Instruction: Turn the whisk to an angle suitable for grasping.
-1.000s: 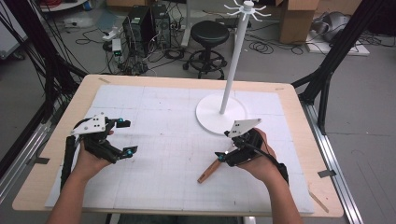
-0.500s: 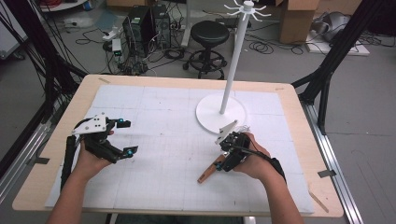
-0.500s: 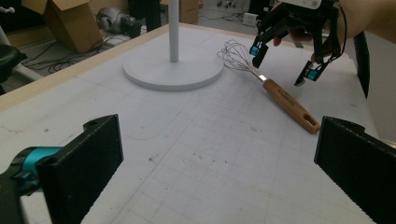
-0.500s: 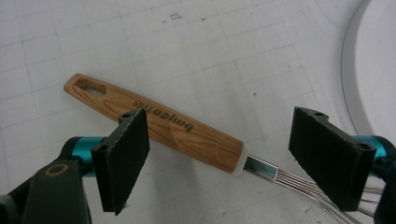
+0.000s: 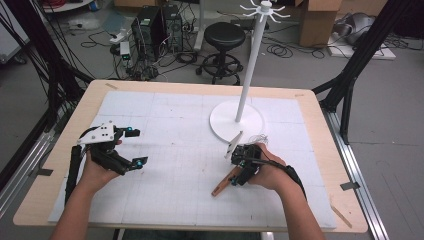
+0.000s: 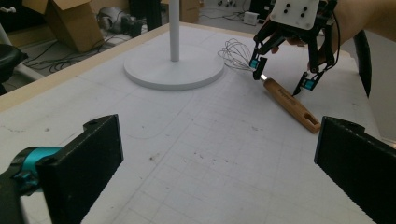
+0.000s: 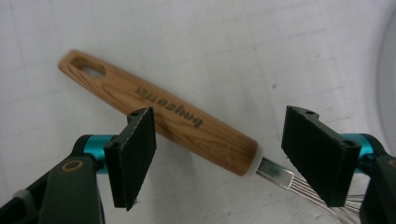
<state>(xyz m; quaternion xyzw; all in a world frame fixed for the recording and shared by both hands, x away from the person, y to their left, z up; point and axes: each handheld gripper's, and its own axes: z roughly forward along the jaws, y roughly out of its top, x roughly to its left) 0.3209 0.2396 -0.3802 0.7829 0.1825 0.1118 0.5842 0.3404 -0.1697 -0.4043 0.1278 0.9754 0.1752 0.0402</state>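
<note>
A: Where's the whisk (image 7: pixel 187 130)?

B: Flat on the table (image 5: pixel 165 200), wires (image 6: pixel 236 55) just beside the stand (image 5: pixel 239 120), handle toward us. Our right tool (image 5: pixel 240 167) hangs over it, jaws spread on either side of the handle near the wires and just now closing in; the pads aren't pressing yet.

A: Why grab there?

B: We'd guess it leaves the handle's hole free for a hook (likely the goal).

A: And the left tool (image 5: pixel 134 147)?

B: Spread wide, gripping nothing, parked well apart so it stays out of our way
</note>
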